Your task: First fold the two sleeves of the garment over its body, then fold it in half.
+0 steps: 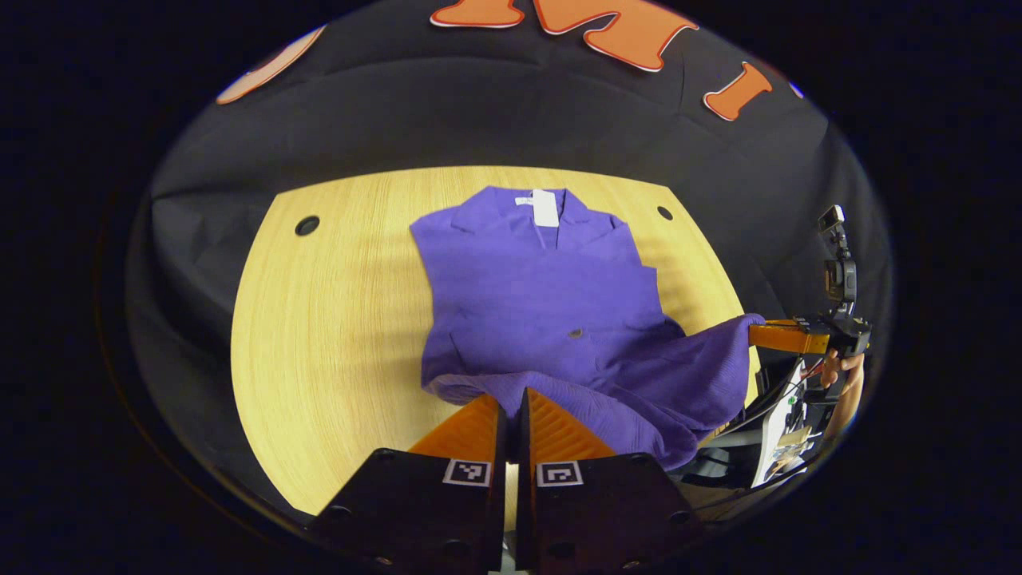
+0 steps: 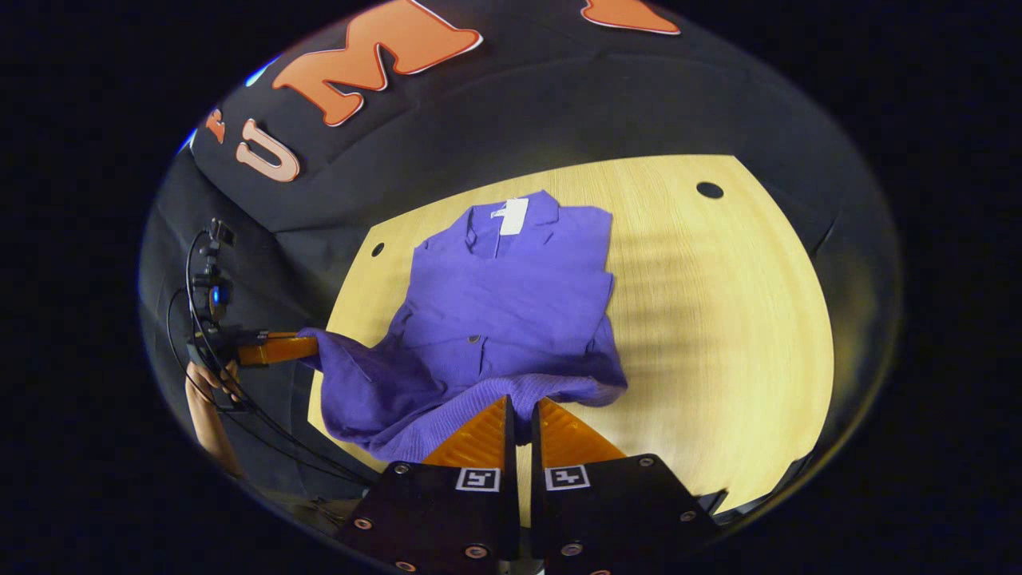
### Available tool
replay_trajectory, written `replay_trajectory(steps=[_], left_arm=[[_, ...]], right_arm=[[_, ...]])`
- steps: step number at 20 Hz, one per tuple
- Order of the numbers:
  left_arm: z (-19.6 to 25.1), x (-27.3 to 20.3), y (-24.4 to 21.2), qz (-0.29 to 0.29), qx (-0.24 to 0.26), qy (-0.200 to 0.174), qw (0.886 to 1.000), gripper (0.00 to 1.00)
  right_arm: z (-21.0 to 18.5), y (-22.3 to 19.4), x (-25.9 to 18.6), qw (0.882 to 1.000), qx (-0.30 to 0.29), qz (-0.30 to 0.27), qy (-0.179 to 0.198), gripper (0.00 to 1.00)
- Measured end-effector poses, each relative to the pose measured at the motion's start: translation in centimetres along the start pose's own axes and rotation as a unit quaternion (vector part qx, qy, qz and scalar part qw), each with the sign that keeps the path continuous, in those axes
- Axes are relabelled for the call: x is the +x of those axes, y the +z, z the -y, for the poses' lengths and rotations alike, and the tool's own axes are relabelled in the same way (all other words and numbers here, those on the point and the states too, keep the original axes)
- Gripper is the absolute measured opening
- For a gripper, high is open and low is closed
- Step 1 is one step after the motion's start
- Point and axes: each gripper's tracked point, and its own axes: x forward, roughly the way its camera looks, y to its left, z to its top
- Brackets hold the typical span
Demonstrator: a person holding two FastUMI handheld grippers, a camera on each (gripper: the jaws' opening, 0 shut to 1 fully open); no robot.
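On the tabletop (image 1: 335, 335), pale wood with small round holes (image 1: 306, 225) near its far corners: one purple garment (image 1: 543, 303), collar and white neck tag (image 1: 545, 208) toward the far edge, body lying flat, both sleeves already folded in over it by the look of the squared sides.

Hem: lifted off the wood at both near corners, sagging in a loose curve between them.

Left claw (image 1: 511, 415): clenched on the hem at one near corner, the fingers nearly closed with purple cloth pinched between them.

Right claw (image 2: 520, 419): likewise grasping the hem at the other near corner; also seen in the left gripper view at far right (image 1: 758, 331), with a hand (image 1: 842, 379) behind it.

Handling, as judged: light, soft, limp knit; it drapes and will not hold a shape, so slack between the two grips may wrinkle. Not fragile. Best held where it is now, at the two hem corners, kept level and taut while the hem is carried toward the collar for the half fold.
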Motion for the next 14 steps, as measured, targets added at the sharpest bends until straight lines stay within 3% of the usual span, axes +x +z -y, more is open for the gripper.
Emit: replay_trajectory(steps=[7,14], left_arm=[[-1.3,1.5,9.2,0.017,0.042,0.025,0.999,0.07],[-5.2,4.4,16.0,0.011,0.017,0.04,0.999,0.07]], right_arm=[[1.1,8.3,1.1,0.999,-0.033,0.023,-0.009,0.06],[2.0,15.2,3.8,0.999,-0.04,0.01,-0.021,0.06]])
